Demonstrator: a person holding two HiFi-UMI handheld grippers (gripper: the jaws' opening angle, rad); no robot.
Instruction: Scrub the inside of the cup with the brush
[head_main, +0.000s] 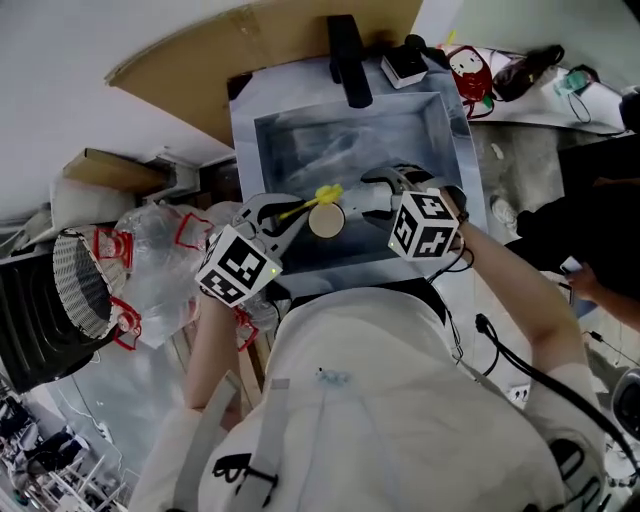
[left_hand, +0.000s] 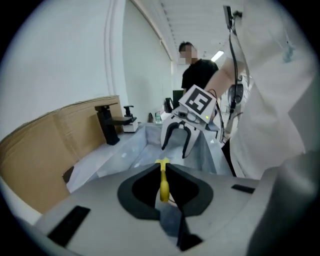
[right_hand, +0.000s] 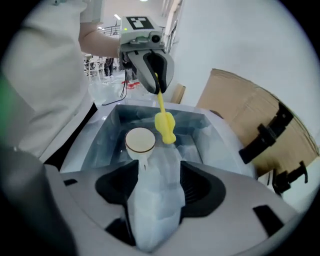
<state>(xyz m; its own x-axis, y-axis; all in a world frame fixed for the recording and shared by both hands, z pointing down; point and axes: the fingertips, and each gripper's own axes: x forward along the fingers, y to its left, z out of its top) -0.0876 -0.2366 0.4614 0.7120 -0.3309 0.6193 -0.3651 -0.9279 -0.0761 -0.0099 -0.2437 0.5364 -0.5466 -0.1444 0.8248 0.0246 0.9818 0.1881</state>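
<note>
Two grippers hover over a grey sink (head_main: 445, 130), the left gripper (left_hand: 163, 172) clamped on the thin handle of a yellow brush (right_hand: 165, 127) whose head hangs near the white cup (right_hand: 140, 141) standing upright on the sink floor, the right gripper (right_hand: 157, 167) empty with jaws spread apart

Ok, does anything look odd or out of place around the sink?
The sink is lined with crumpled plastic sheet, and cardboard stands behind the tap. Unusual, but the cup sits upright and I see nothing spilled or broken.
</note>
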